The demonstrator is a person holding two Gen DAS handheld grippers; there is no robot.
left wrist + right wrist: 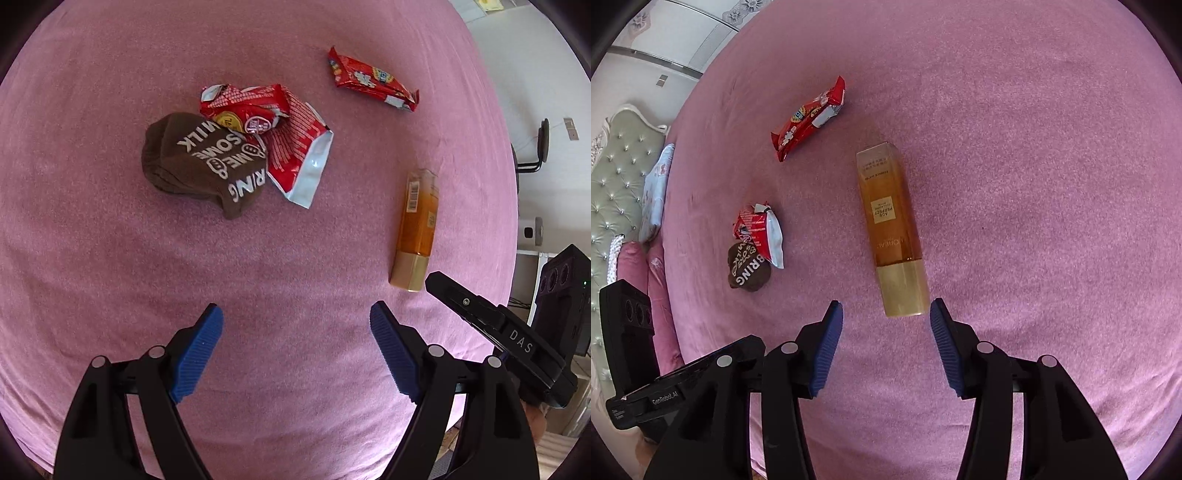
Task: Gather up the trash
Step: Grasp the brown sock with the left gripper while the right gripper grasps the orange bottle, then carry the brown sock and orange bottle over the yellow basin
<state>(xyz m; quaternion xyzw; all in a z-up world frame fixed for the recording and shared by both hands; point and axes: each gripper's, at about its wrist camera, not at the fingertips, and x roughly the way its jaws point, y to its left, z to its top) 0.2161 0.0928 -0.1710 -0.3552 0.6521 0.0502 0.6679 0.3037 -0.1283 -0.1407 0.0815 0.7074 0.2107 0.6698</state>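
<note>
Red foil is the common mark of the trash: an opened red wrapper (291, 140), torn and splayed to show its silver lining, and a sealed-looking red snack packet (373, 79) lying flat farther off. Both rest on the pink bedspread (110, 258), well apart from each other. The opened wrapper touches, and partly overlaps, a balled brown sock (199, 166) printed with white lettering; probably not trash, so a grasp there would need to avoid it.

Amber bottle (894, 225) with a gold cap lies on its side, cap end toward the right claw (886, 332). Liquid appears to fill it, so whether it counts as trash is unclear.

Right claw: released, nothing between the blue pads, hovering over the bedspread with the bottle's cap just ahead of the gap. Judged: lined up for the bottle.

Left claw (295, 343): spread wide, empty, pointed down at bare bedspread, the sock and wrapper ahead of it. Judged: approach stage, nothing collected yet.

A quilted headboard (617, 177) and pillows sit at the bed's edge in the right wrist view.
</note>
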